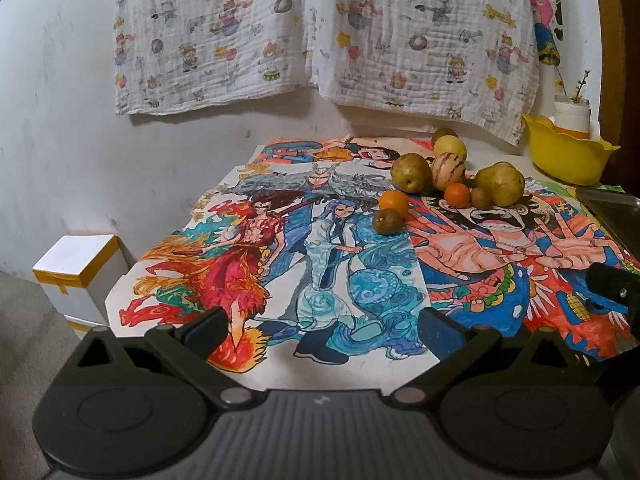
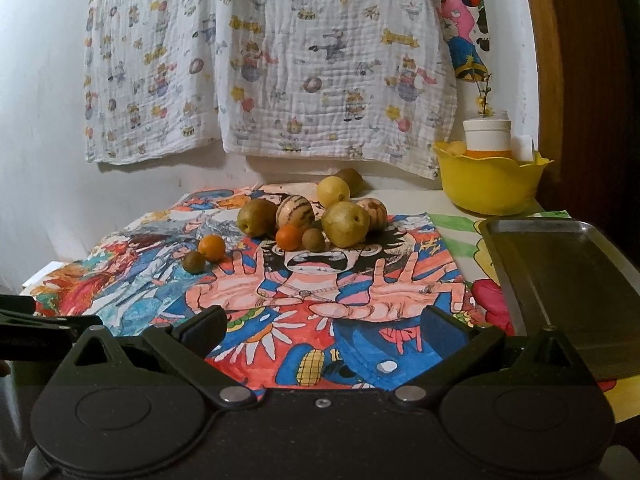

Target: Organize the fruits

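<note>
Both tools wide, empty: left tool (image 1: 320, 330), right tool (image 2: 322, 330) | fruits (image 2: 304, 220) clustered mid-bench on drawings, tray (image 2: 560, 280) at right empty | round, firm, likely to roll; small orange (image 2: 212, 247) light | pinch across widest middle, gently.

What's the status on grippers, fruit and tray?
Left hand-held gripper and right hand-held gripper both open, empty. Fruits clustered loose on the drawings, none in the metal tray. Nothing blocking the approach.

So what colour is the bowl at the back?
Yellow bowl, clearest in the right wrist view.
</note>
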`<action>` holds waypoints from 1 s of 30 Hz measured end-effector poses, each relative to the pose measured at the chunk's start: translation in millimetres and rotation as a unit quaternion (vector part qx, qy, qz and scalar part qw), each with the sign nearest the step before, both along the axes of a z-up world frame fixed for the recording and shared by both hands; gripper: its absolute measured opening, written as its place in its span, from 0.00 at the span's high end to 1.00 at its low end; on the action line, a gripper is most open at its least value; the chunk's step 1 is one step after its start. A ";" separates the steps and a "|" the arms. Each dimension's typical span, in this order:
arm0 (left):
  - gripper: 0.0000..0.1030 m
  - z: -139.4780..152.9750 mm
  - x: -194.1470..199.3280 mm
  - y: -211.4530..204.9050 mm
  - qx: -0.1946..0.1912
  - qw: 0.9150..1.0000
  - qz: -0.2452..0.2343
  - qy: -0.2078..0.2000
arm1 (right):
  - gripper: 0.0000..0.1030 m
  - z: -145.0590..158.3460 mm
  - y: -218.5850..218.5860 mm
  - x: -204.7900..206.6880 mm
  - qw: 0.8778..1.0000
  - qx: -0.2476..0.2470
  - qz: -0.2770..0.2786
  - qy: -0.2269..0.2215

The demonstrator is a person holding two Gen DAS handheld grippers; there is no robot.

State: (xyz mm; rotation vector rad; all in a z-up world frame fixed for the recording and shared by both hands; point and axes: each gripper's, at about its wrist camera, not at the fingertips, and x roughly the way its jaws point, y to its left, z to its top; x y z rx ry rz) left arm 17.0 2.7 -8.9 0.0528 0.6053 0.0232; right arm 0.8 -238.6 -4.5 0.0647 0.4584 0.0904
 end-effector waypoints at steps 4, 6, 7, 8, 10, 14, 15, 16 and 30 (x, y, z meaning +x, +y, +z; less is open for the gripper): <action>0.00 0.0 8.6 0.3 -0.001 1.000 -0.001 0.007 | 0.00 0.5 -2.2 5.1 1.000 -0.007 0.000 -0.005; 0.00 0.1 15.3 0.5 0.001 1.000 -0.002 0.013 | 0.00 1.2 -3.2 9.7 1.000 -0.016 0.004 -0.004; 0.00 0.2 19.4 0.6 0.000 1.000 -0.003 0.016 | 0.00 1.9 -3.5 12.8 1.000 -0.017 0.009 -0.003; 0.00 0.4 23.6 1.2 -0.002 1.000 -0.003 0.018 | 0.00 2.6 -4.5 15.7 1.000 -0.015 0.016 -0.001; 0.00 3.3 33.5 2.8 -0.011 1.000 -0.005 0.022 | 0.00 5.2 -5.5 24.2 1.000 -0.009 0.029 0.008; 0.00 12.2 59.5 5.0 -0.019 0.999 -0.019 0.026 | 0.00 11.8 -0.5 46.0 0.998 -0.031 0.051 0.017; 0.00 14.0 67.7 4.5 -0.017 0.999 -0.022 0.027 | 0.00 13.1 1.4 52.2 0.997 -0.040 0.056 0.019; 0.00 15.3 77.2 3.9 -0.013 0.999 -0.025 0.030 | 0.00 14.2 3.5 59.8 0.997 -0.051 0.063 0.023; 0.01 -1.9 150.4 -5.0 -0.012 0.990 -0.128 0.065 | 0.13 16.1 18.7 136.9 0.974 -0.164 0.147 0.053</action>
